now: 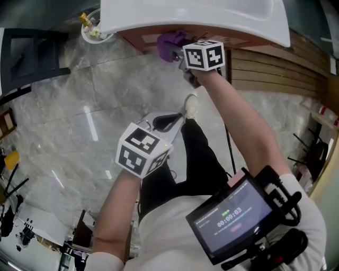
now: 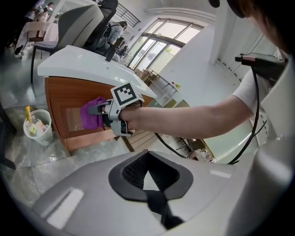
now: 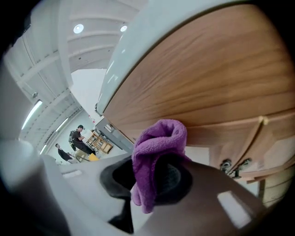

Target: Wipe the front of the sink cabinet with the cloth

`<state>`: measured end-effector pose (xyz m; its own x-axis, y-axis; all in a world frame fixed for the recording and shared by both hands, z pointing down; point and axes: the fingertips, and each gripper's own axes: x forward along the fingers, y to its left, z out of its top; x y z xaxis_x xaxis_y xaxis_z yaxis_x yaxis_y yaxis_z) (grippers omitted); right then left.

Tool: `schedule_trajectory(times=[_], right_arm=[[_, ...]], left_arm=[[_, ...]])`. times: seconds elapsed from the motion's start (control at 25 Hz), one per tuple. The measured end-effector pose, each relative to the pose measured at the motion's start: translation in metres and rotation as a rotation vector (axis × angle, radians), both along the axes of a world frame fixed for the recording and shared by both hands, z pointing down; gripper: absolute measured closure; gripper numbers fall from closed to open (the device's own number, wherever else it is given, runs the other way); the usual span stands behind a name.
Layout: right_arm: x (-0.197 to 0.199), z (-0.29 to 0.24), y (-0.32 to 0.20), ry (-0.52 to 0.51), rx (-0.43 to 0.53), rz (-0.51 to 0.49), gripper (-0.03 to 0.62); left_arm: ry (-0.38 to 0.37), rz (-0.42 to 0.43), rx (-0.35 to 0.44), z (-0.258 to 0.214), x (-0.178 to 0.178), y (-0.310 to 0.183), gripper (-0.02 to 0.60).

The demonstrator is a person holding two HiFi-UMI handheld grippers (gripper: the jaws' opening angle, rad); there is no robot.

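Closest to me, a dark screen (image 1: 233,217) sits at my chest, behind both tongs. My left tongs (image 1: 170,120) hang low over the grey marbled floor (image 1: 79,106), well back from the work. Their jaws are together with nothing between them, and only a small gap of floor shows above where they meet (image 2: 150,193). Just beyond their tips is my own pale shoe (image 1: 190,106).

Farther out, at the end of my stretched right arm, my right tongs (image 1: 183,58) are clamped on the purple cloth (image 1: 170,45). In the right gripper view the cloth (image 3: 159,147) stands up from between the jaws (image 3: 152,179) as a rolled fold, with a loose tail hanging down on the left side. The left gripper view shows the right tongs (image 2: 103,115) from behind, holding the cloth (image 2: 91,113) against the front of the sink cabinet (image 2: 64,101).

That wooden front (image 3: 207,73) fills the space straight ahead of the right tongs, its grain running sideways, and the top of the fold sits right at it. Above the tongs the white sink (image 1: 196,16) overhangs the cabinet (image 1: 143,38).

Left of the right tongs, beside the cabinet, a white mesh wastebasket (image 2: 38,126) stands on the floor with scraps in it. Right of them, a slatted panel (image 1: 275,69) of wood runs on past the cabinet.
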<state>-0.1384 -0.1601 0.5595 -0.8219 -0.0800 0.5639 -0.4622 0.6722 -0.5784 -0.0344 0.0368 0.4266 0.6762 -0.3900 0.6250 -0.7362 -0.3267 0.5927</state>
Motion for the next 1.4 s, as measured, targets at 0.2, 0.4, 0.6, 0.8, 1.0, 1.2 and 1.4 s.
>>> schedule_trajectory(times=[0.2,0.4,0.6,0.8,1.0,1.2,1.4], right_arm=[[0.047,-0.005,-0.018,0.0,0.002,0.064,0.522],[0.088,-0.01,-0.034,-0.009,-0.001,0.108,0.522],[0.125,-0.009,-0.052,-0.003,-0.001,0.129,0.522],[0.161,-0.007,-0.068,0.02,-0.002,0.142,0.522],[0.202,-0.003,-0.084,0.05,-0.001,0.156,0.522],[0.256,0.006,-0.106,0.111,0.007,0.198,0.522],[0.305,0.013,-0.127,0.175,0.018,0.235,0.522]], left_arm=[[0.007,0.042,-0.004,-0.001,0.027,-0.006,0.575],[0.012,0.08,-0.007,-0.002,0.049,-0.016,0.575],[0.013,0.11,-0.007,0.0,0.071,-0.031,0.575],[0.013,0.135,-0.005,-0.002,0.091,-0.046,0.575],[0.014,0.148,-0.006,0.0,0.112,-0.059,0.575],[0.019,0.163,-0.011,0.001,0.127,-0.064,0.575],[0.02,0.169,-0.017,0.003,0.135,-0.069,0.575]])
